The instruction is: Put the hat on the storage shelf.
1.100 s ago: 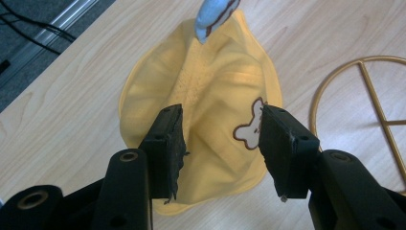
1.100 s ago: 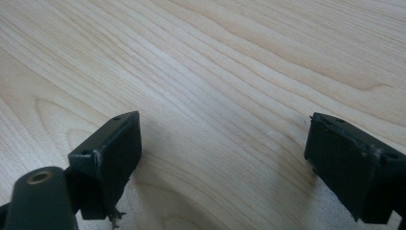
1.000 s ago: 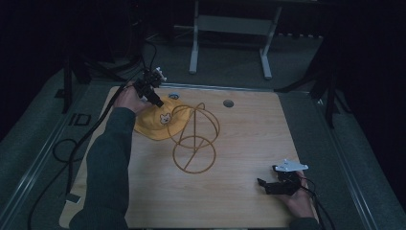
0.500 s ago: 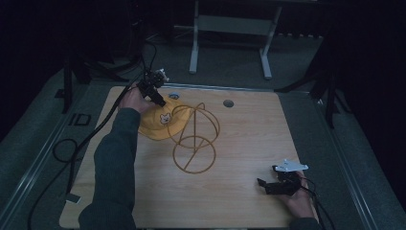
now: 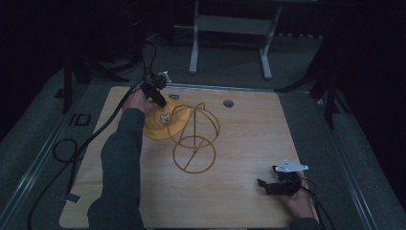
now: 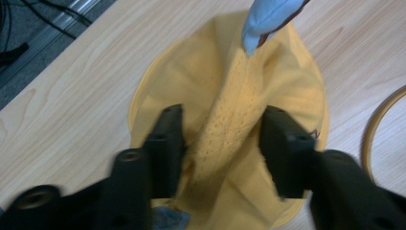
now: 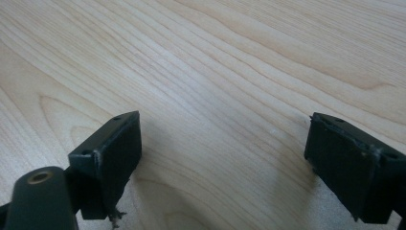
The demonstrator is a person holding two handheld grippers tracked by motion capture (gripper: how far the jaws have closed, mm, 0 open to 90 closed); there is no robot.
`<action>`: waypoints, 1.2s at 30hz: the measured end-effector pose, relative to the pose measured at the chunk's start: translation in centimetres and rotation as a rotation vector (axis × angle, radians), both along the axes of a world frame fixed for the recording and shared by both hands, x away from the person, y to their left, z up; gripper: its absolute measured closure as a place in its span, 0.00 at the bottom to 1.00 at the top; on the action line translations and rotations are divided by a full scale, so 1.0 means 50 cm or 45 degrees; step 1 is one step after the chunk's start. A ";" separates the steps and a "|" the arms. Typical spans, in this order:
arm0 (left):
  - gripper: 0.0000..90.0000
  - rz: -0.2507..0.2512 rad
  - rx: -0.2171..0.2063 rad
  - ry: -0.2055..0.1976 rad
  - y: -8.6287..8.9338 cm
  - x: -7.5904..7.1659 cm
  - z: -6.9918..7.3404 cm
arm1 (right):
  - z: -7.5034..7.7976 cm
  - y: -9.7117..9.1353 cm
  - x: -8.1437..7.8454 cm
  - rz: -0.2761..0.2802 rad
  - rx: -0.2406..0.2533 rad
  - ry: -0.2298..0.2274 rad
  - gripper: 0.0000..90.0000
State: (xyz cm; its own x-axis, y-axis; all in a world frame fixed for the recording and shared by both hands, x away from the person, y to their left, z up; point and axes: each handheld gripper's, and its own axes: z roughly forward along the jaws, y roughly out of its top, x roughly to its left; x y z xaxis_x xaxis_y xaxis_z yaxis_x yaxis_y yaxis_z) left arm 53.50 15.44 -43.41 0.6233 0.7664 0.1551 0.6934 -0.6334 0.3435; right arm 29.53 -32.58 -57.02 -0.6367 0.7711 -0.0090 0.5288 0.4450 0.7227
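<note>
The jaws of the left gripper stand either side of a raised fold in the yellow hat and have just been closing on it; in the left gripper view the ridge of cloth sits between them, the right pad touching or nearly touching it and a narrow gap remaining at the left pad, so no firm pinch is judged yet. The jaws of the right gripper are spread wide with only bare wood grain between them, released and holding nothing. In the high view, working from the near edge outward, the right gripper rests at about 5 o'clock on the wooden table, well apart from the work, apparently parked while one hand suffices. Near the middle stands the gold wire stand, a ring base with loops rising from it, presumably the form meant to carry the hat. Just beyond, at about 10 o'clock, the yellow hat lies flat on the board, its small bear patch facing up, its edge touching or slipping under the stand's far loop. The left gripper comes down on the hat's far side, angled steeply, a posture that suits bunching loose cloth into a graspable ridge. A blue tag lies at the hat's far rim. Two round holes sit at 12 o'clock.
</note>
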 end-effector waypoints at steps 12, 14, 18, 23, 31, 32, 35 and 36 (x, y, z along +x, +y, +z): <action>0.87 -0.042 0.040 0.025 0.002 -0.013 0.008 | 0.000 0.000 -0.001 0.001 0.002 0.003 0.14; 0.87 -0.046 0.039 0.020 0.004 -0.016 0.012 | 0.000 0.000 -0.001 0.001 0.002 0.003 0.14; 0.88 -0.049 0.022 0.020 0.010 -0.023 0.025 | 0.000 0.000 -0.001 0.001 0.002 0.002 0.14; 0.88 -0.072 0.014 0.025 0.017 -0.035 0.042 | 0.000 0.000 -0.001 0.000 0.003 0.003 0.14; 0.88 -0.114 0.011 0.013 0.022 -0.059 0.065 | 0.000 0.000 -0.001 0.001 0.002 0.003 0.14; 0.88 -0.116 0.013 0.015 0.024 -0.061 0.067 | 0.000 0.000 -0.001 0.001 0.002 0.003 0.14; 0.88 -0.131 0.006 0.017 0.028 -0.070 0.073 | 0.000 0.000 -0.001 0.001 0.001 0.003 0.14; 0.88 -0.134 0.003 0.015 0.029 -0.073 0.074 | 0.000 0.000 -0.001 0.001 0.001 0.003 0.14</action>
State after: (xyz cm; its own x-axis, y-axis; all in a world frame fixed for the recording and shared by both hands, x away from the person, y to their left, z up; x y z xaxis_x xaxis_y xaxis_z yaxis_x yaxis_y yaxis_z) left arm 49.87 16.88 -39.70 0.7023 0.6961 0.1489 0.6269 -0.7039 0.3341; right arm 29.45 -32.58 -57.01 -0.6373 0.7706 -0.0067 0.5301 0.4447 0.7220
